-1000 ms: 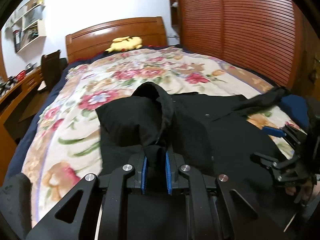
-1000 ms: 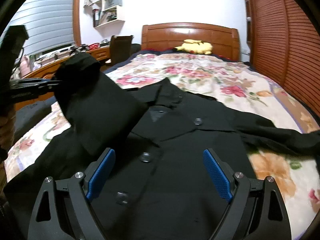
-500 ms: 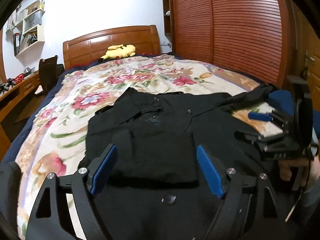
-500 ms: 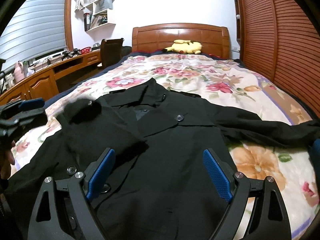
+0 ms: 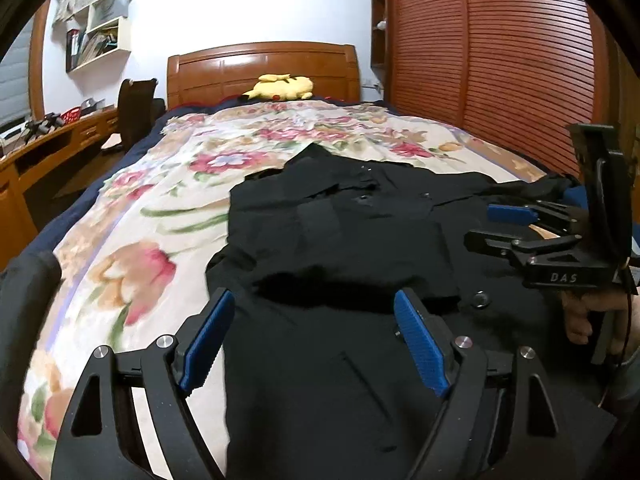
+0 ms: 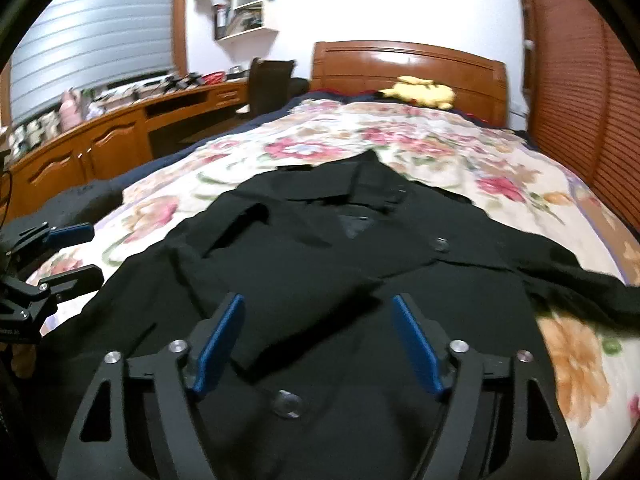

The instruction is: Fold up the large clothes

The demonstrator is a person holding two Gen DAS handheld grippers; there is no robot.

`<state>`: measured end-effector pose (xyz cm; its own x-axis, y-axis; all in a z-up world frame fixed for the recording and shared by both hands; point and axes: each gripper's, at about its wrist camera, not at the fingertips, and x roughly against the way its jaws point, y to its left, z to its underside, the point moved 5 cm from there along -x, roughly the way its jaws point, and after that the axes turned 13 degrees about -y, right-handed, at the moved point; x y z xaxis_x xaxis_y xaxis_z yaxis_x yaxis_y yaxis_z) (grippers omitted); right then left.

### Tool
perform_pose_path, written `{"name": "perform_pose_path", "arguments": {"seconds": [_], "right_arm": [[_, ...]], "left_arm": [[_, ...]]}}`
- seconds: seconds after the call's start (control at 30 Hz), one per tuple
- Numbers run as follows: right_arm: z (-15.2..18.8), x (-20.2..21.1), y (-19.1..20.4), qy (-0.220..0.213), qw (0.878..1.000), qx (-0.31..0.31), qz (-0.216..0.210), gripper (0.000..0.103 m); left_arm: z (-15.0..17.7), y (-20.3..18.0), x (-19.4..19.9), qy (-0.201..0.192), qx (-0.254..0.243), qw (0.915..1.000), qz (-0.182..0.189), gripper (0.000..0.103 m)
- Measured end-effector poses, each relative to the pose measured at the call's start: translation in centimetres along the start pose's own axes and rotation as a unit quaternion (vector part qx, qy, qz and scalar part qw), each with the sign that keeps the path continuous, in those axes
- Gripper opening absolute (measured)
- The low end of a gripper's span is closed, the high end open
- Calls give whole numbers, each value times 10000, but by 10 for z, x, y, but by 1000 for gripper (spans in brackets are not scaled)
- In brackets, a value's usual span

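Left gripper [image 5: 310, 336] released above folded coat sleeve [image 5: 344, 248]; right gripper [image 6: 318, 346], closing on nothing, must take the spread sleeve [image 6: 580, 276] to its right.

Coat [image 5: 360, 240]: hem cut off by bottom edge in both views; far sleeve [image 6: 580, 284] runs past right edge in right view. Right view blurred overall, esp. desk [image 6: 100, 136] clutter, can't ID items. Shelf [image 5: 100, 36] contents too small to read. Hand [image 5: 588, 316] under right gripper [image 5: 496, 226] partly hidden, cut by frame edge.
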<state>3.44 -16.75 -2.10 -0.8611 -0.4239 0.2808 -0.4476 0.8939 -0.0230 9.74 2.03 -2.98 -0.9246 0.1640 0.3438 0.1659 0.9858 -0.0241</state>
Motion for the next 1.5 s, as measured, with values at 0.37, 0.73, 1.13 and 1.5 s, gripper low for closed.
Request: {"name": "perform_pose_path", "arguments": {"seconds": [0.37,0.73,1.13,1.5], "right_arm": [[17,-51,22,661,9944,528,-636,72],[14,-65,1,803,9946,390,-537,13],[4,-29,-14,40,9997,182,144,5],[24,-17,-12,471,9987,82,169,5]], "left_arm": [[12,4,2,20,24,10000,-19,83],[16,3,1,32,-46,10000,-68,83],[19,5,0,64,-35,9999,-101,83],[17,9,-2,55,-5,10000,-83,83]]}}
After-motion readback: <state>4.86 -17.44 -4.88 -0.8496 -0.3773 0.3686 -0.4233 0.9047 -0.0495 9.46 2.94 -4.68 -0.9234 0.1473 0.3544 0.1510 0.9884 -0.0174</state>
